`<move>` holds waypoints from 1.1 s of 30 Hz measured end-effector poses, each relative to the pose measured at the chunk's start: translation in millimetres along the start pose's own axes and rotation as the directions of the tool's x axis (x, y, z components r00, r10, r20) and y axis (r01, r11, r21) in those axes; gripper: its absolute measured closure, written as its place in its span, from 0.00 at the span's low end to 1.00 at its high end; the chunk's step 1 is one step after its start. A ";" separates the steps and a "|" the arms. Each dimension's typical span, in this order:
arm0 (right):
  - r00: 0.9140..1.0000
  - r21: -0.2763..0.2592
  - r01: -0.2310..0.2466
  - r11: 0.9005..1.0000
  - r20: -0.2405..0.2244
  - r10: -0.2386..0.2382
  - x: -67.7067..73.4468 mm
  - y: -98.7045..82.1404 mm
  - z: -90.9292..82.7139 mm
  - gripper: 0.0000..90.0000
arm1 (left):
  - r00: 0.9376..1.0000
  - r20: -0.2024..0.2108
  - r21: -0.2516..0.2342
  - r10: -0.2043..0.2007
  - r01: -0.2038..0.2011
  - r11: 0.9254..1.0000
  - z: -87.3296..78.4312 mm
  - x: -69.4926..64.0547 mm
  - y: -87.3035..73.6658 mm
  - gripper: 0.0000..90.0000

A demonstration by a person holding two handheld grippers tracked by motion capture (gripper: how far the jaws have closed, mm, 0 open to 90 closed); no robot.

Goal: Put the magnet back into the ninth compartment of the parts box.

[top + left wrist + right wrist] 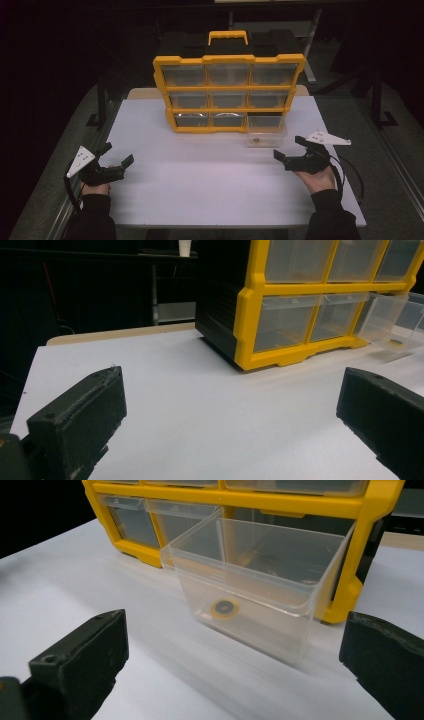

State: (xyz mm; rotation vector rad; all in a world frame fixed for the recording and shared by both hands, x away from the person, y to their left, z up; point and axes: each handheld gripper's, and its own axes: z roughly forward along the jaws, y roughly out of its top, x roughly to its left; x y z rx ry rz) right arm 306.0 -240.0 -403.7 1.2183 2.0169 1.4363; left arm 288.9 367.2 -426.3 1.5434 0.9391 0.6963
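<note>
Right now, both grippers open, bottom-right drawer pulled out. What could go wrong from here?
1. The clear drawer hangs well out of the yellow organizer; a careless push from the right gripper could probably tip it or pull it free.
2. The small ring-shaped part lies loose inside; a jolt might fling it out.
3. The drawer's walls are transparent, so the jaws could misjudge the rim and clip it.

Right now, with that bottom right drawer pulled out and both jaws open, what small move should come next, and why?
Probably ease the right gripper forward toward the clear drawer. That drawer sticks out of the yellow organizer and holds a small ring-shaped washer. The right gripper's jaws stand open, facing the drawer and apart from it, while the left gripper sits farther off.
</note>
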 end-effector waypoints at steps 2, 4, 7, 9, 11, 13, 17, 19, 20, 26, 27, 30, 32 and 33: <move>1.000 0.003 -0.004 1.000 -0.003 0.004 -0.1 -3.1 -1.4 0.00 | 1.000 0.001 0.001 0.002 -0.002 1.000 0.0 -0.1 0.0 0.00; 1.000 -0.004 0.000 1.000 -0.005 0.000 0.2 -6.2 -2.9 0.00 | 1.000 0.002 0.003 0.003 -0.003 1.000 0.0 -0.1 0.0 0.00; 1.000 -0.007 -0.002 1.000 -0.012 0.002 0.5 -11.5 -4.1 0.00 | 1.000 0.003 0.002 0.001 -0.001 1.000 0.2 -0.1 0.0 0.00; 1.000 -0.004 0.000 1.000 0.001 0.000 1.0 -14.4 -5.4 0.00 | 1.000 0.003 0.000 0.000 0.000 1.000 0.1 0.0 0.0 0.00; 1.000 -0.017 -0.002 1.000 0.005 0.002 0.4 -16.4 -7.9 0.00 | 1.000 0.004 0.000 -0.001 0.001 1.000 0.2 0.0 0.0 0.00; 1.000 -0.030 -0.008 1.000 0.010 0.008 -0.8 -18.0 -10.4 0.00 | 1.000 0.006 0.000 -0.001 0.001 1.000 0.3 -0.2 0.0 0.00; 1.000 -0.049 -0.008 0.999 0.005 0.008 -1.9 -21.7 -14.2 0.00 | 1.000 0.006 0.000 -0.002 0.002 1.000 0.4 0.0 -0.1 0.00; 1.000 -0.057 -0.004 0.998 0.002 0.004 -1.8 -23.5 -15.7 0.00 | 1.000 0.006 0.000 -0.002 0.002 1.000 0.4 0.0 -0.1 0.00; 1.000 -0.059 -0.005 0.998 -0.002 0.005 -1.7 -24.2 -16.4 0.00 | 1.000 0.007 -0.001 -0.003 0.003 1.000 0.5 -0.1 -0.1 0.00; 1.000 -0.098 0.008 0.995 0.002 -0.008 -2.3 -27.2 -20.8 0.00 | 1.000 0.006 0.001 0.000 0.000 1.000 0.7 -0.1 0.0 0.00; 1.000 -0.098 0.008 0.995 0.005 -0.008 -2.6 -27.8 -21.1 0.00 | 1.000 0.007 0.000 -0.002 0.002 1.000 0.8 -0.2 0.0 0.00; 1.000 -0.103 0.005 0.995 0.007 -0.005 -2.5 -29.1 -21.5 0.00 | 1.000 0.008 0.000 -0.001 0.001 1.000 1.0 -0.1 -0.1 0.00; 1.000 -0.101 0.010 0.995 0.004 -0.009 -1.0 -29.5 -21.4 0.00 | 1.000 0.010 0.000 -0.001 0.001 1.000 1.5 -0.1 -0.1 0.00; 1.000 -0.100 0.015 0.995 0.003 -0.015 -0.1 -29.5 -21.4 0.00 | 1.000 0.011 0.001 -0.001 0.001 1.000 1.7 -0.2 -0.2 0.00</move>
